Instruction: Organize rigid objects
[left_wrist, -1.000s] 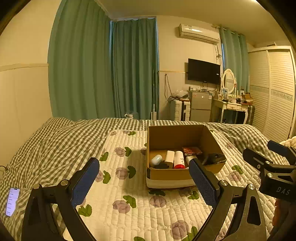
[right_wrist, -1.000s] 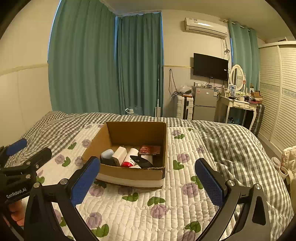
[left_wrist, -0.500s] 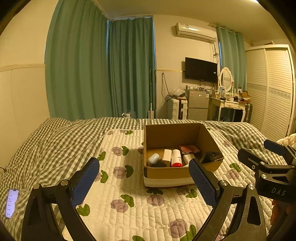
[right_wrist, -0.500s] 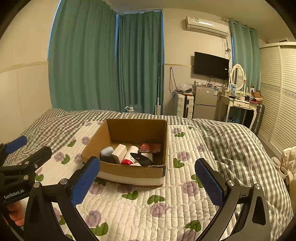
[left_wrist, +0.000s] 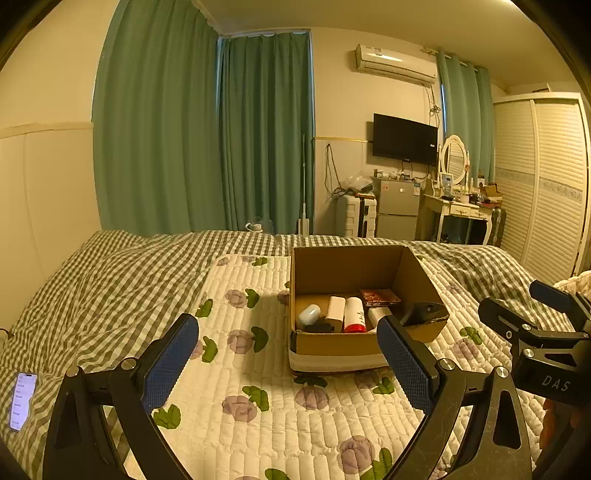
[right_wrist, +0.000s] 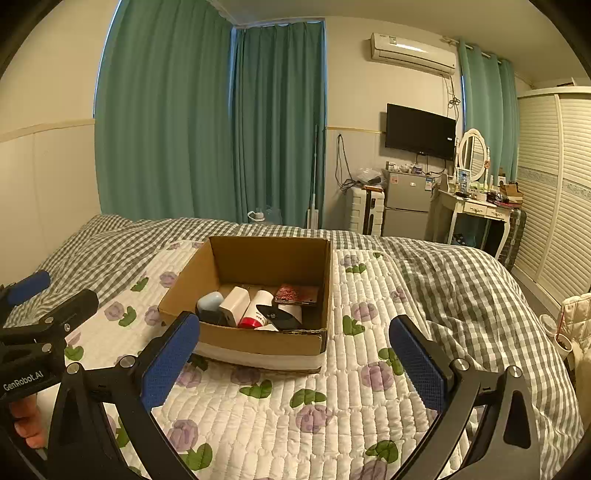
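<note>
An open cardboard box (left_wrist: 340, 345) stands on the quilted floral bedspread; it also shows in the right wrist view (right_wrist: 258, 343). Inside lie a pale blue case (right_wrist: 209, 301), a white block (right_wrist: 234, 306), a red-and-white bottle (right_wrist: 255, 314), a black object (right_wrist: 279, 315) and a patterned red card (right_wrist: 295, 294). My left gripper (left_wrist: 291, 354) is open and empty, held above the bedspread in front of the box. My right gripper (right_wrist: 295, 358) is open and empty, also short of the box. Each gripper shows at the edge of the other's view.
A phone (left_wrist: 23, 400) lies on the checked blanket at the far left. Green curtains, a wall TV (right_wrist: 420, 132), a small fridge (right_wrist: 406, 206), a dressing table (right_wrist: 476, 210) and a wardrobe stand beyond the bed.
Both grippers have drawn back and risen slightly, so the box sits a little farther off. Both jaws stay open; nothing in the box has moved.
</note>
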